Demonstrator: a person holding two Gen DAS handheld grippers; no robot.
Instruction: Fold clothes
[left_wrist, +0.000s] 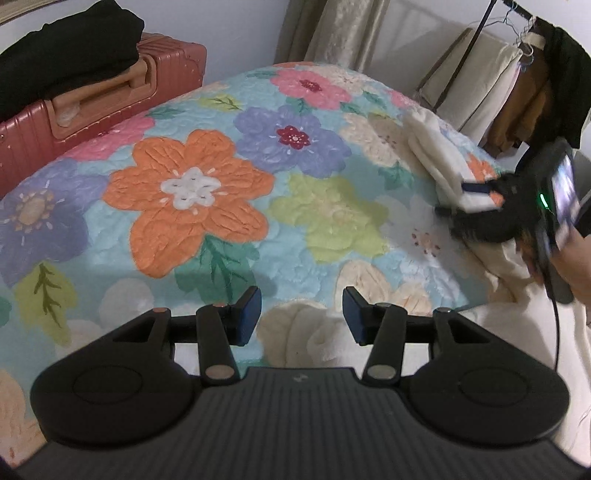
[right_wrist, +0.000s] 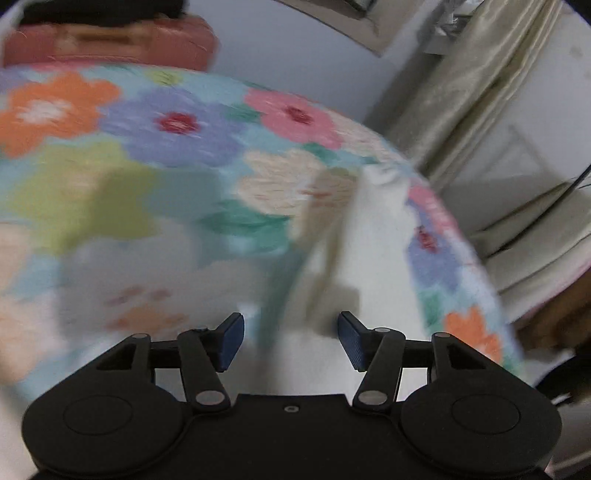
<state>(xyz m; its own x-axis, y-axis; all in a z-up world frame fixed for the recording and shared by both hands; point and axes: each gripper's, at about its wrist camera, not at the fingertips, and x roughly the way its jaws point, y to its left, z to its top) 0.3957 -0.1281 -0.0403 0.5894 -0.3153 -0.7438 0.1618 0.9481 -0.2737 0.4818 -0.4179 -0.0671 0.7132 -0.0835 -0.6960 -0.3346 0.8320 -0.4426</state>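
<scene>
A cream-white folded garment (left_wrist: 439, 155) lies on the right side of the floral bedspread (left_wrist: 207, 192). In the left wrist view my right gripper (left_wrist: 458, 197) hovers at the garment's near end, its fingers apart around the cloth. In the blurred right wrist view the garment (right_wrist: 373, 240) lies just ahead of my open right gripper (right_wrist: 291, 339), a fold of it between the fingers. My left gripper (left_wrist: 302, 319) is open and empty over the bedspread's near edge.
A pink suitcase (left_wrist: 96, 107) with a black garment (left_wrist: 66, 55) on top stands at the bed's far left. A clothes rack (left_wrist: 517, 74) with hanging clothes stands at the right. Curtains (right_wrist: 461, 110) hang behind the bed.
</scene>
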